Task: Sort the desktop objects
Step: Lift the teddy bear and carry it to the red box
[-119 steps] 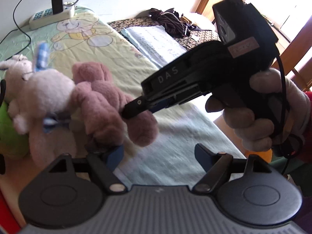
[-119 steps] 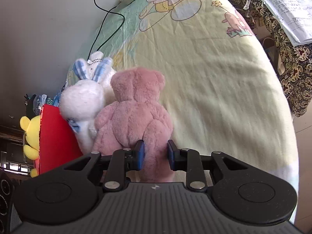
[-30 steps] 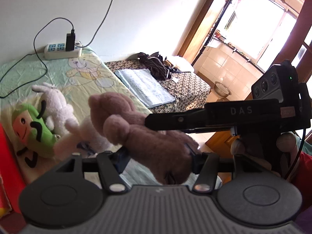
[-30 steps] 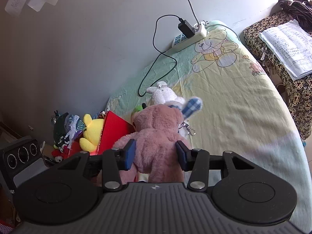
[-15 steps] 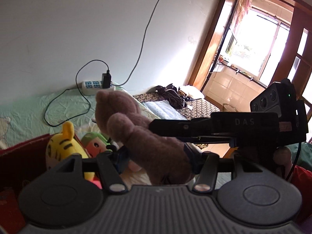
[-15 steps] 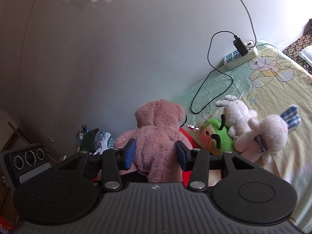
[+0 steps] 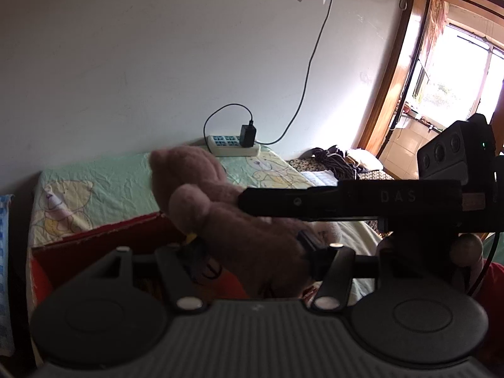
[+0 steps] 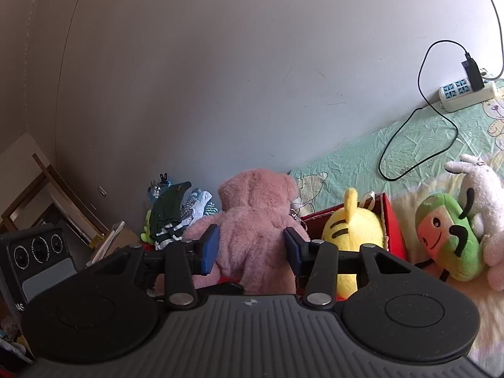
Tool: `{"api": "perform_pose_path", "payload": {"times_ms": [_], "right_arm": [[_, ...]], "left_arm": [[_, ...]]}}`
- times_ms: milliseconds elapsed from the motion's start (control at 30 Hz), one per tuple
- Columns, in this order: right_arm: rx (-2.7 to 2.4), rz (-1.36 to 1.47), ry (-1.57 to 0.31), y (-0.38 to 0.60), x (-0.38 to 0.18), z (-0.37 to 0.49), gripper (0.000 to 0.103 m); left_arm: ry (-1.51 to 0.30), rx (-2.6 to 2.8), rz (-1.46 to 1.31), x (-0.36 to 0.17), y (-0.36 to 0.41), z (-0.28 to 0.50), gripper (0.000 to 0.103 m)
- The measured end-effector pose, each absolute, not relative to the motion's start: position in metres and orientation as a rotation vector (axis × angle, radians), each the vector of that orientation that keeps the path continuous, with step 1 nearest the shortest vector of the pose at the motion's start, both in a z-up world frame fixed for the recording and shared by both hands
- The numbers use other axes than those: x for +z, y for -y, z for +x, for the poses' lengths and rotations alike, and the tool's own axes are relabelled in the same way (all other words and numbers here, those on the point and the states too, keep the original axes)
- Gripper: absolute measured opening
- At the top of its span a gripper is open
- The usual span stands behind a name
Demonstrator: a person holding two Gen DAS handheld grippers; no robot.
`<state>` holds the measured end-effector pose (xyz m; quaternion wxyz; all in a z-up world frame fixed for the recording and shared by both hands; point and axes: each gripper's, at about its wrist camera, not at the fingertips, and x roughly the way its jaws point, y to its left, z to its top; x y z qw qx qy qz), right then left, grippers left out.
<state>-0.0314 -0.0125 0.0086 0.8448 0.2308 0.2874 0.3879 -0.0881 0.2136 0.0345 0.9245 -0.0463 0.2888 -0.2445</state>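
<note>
While airborne: pink bear (image 8: 255, 220) upright, long axis vertical
Right tool (image 8: 249, 249): clenched on bear's torso
Left tool (image 7: 252, 255): grasping bear's lower body
Red box (image 8: 393, 230): 3 o'clock of bear, just beside

A plain white wall (image 7: 157, 63) rose behind the bed's green cartoon sheet (image 7: 104, 186). Daylight poured through a wood-framed window (image 7: 456, 72) at right; a power strip (image 7: 233, 148) lay against the wall.

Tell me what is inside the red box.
A yellow plush toy sits inside the red box, its head above the rim. The pink teddy bear and the right gripper cover the rest, so anything else inside is hidden.
</note>
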Motion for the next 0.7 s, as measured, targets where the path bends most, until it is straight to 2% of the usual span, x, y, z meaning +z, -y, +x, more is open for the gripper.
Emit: {"api": "perform_pose_path", "payload": {"times_ms": [467, 700], "right_arm": [[0.748, 0.253, -0.659, -0.037, -0.031, -0.016, 0.047], [0.695, 0.085, -0.657, -0.058, -0.034, -0.013, 0.047]], "left_arm": [[-0.751, -0.473, -0.066, -0.024, -0.233, -0.047, 0.06], [-0.8, -0.486, -0.09, -0.039, -0.239, -0.035, 0.064]]}}
